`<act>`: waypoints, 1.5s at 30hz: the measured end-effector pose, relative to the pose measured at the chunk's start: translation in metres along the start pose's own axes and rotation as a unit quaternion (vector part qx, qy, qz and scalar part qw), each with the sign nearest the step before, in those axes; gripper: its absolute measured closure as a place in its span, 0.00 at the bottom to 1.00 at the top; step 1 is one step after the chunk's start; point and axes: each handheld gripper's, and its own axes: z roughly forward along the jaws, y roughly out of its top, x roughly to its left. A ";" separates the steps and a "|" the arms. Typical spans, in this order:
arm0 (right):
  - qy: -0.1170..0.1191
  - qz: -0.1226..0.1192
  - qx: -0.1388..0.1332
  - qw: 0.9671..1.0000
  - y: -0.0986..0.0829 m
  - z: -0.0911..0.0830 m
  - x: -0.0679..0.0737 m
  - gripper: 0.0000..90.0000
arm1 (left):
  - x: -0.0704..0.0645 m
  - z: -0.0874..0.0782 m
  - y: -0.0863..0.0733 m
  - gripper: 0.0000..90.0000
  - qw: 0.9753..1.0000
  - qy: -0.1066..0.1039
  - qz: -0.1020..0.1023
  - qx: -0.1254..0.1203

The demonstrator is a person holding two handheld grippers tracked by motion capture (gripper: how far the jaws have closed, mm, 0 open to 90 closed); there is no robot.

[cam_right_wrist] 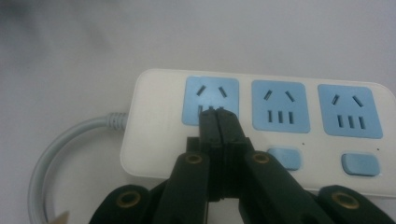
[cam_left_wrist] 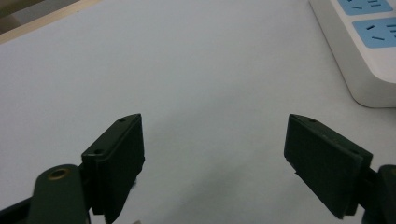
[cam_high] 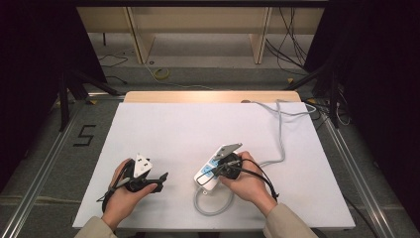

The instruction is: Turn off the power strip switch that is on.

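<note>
**Right gripper closed over the power strip, left gripper open beside it**

You hold a black two-jaw gripper in each hand above a white table surface (cam_high: 163, 129).

Your right gripper (cam_right_wrist: 218, 122) has its jaws pressed fully together, with no gap between them and nothing held. Directly under its tips lies a white plastic power strip with light blue socket faces (cam_right_wrist: 322, 79), flat on the table. The closed tips sit over the lower slots of the first blue socket (cam_right_wrist: 211, 93), the one nearest the cable end; whether they actually touch the plastic cannot be told. Two more blue sockets run off to the right of the jaws, and small blue rocker switches (cam_right_wrist: 285, 157) sit in a row just right of the jaws. To the left of the jaws, the strip's pale grey round cable (cam_right_wrist: 56, 149) leaves the strip's end and curves back toward your hand.

Your left gripper (cam_left_wrist: 215, 154) has its jaws spread wide apart and holds nothing; bare white table lies between them. Ahead of it and to its right, near but apart, is one end of the same power strip.

In the high view, your right hand (cam_high: 247, 181) rests at the strip, and your left hand (cam_high: 126, 191) is well apart from it.
</note>
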 end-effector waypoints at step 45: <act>-0.004 -0.006 0.036 0.999 0.008 0.007 0.010 1.00 | -0.001 0.000 0.000 0.22 1.000 0.001 -0.001 0.000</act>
